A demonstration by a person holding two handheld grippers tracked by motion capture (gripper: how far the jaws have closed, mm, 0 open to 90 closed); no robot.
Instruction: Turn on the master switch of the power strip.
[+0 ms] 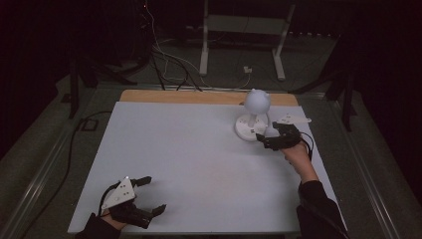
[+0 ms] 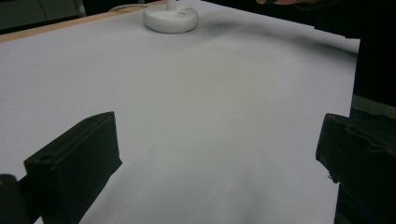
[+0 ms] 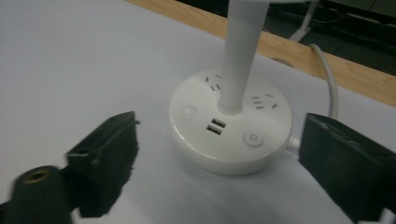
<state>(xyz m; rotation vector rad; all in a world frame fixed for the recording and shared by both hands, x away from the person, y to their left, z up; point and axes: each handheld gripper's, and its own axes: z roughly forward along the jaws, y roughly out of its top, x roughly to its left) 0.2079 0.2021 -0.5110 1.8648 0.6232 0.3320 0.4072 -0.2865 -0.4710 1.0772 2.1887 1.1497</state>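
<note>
A white desk lamp stands at the table's far right, with a round head (image 1: 257,101) on a stem (image 3: 239,56) and a round base (image 3: 229,122) that carries sockets, two USB ports and a power button (image 3: 252,138). My right gripper (image 1: 266,138) sits just in front of the base (image 1: 249,128), open, its jaws standing to either side of it without touching. My left gripper (image 1: 151,195) rests open near the table's front left corner, nothing between its jaws. The lamp base (image 2: 170,17) appears far off in the left gripper view.
The white table top (image 1: 199,159) has a wooden strip (image 1: 189,96) along its far edge. The lamp's white cord (image 3: 329,79) runs off behind the base. Cables and a white stand (image 1: 244,35) lie on the dark floor beyond.
</note>
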